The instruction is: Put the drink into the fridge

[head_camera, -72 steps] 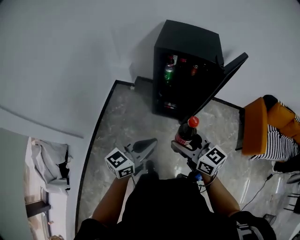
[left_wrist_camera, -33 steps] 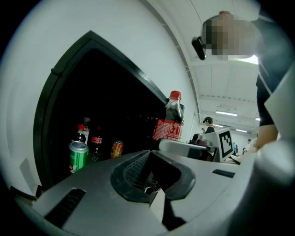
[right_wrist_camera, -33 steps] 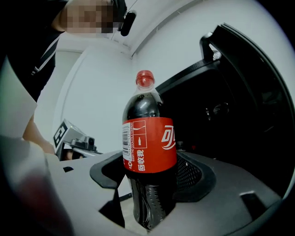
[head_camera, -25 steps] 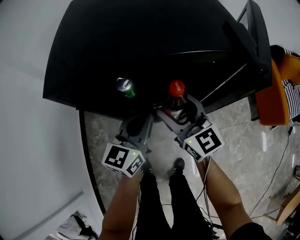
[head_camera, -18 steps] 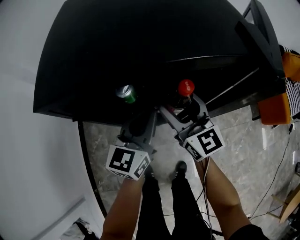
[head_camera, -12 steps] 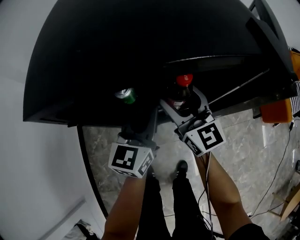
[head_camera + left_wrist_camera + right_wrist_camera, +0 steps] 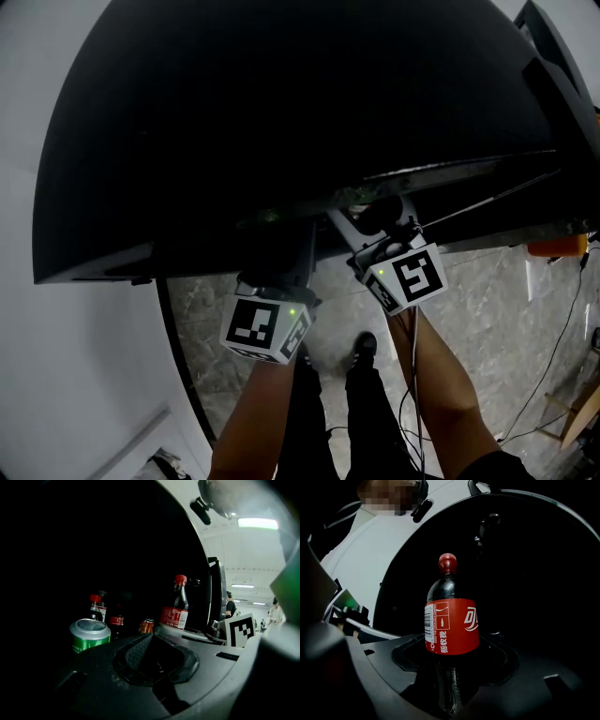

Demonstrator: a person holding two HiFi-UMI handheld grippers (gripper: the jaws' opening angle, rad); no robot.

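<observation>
A cola bottle (image 7: 451, 620) with a red cap and red label stands upright between the jaws of my right gripper (image 7: 451, 674), which is shut on its lower body. The dark inside of the black fridge (image 7: 281, 112) lies behind it. In the head view the bottle is hidden under the fridge top; only the right marker cube (image 7: 406, 277) and the left marker cube (image 7: 267, 328) show. My left gripper (image 7: 151, 637) points into the fridge with its jaws together and nothing in them. The left gripper view shows the held bottle (image 7: 176, 609) to its right.
Inside the fridge stand a green can (image 7: 90, 634), a small red-capped bottle (image 7: 95, 606), another red-labelled bottle (image 7: 116, 620) and an orange can (image 7: 146, 626). The open fridge door (image 7: 562, 84) hangs at the right. Marble floor (image 7: 487, 309), a cable (image 7: 555, 352) and an orange chair (image 7: 562, 246) lie beyond.
Both grippers have pushed forward into the fridge. The bottle's red cap and the green can have slipped out of the head view under the fridge top.
</observation>
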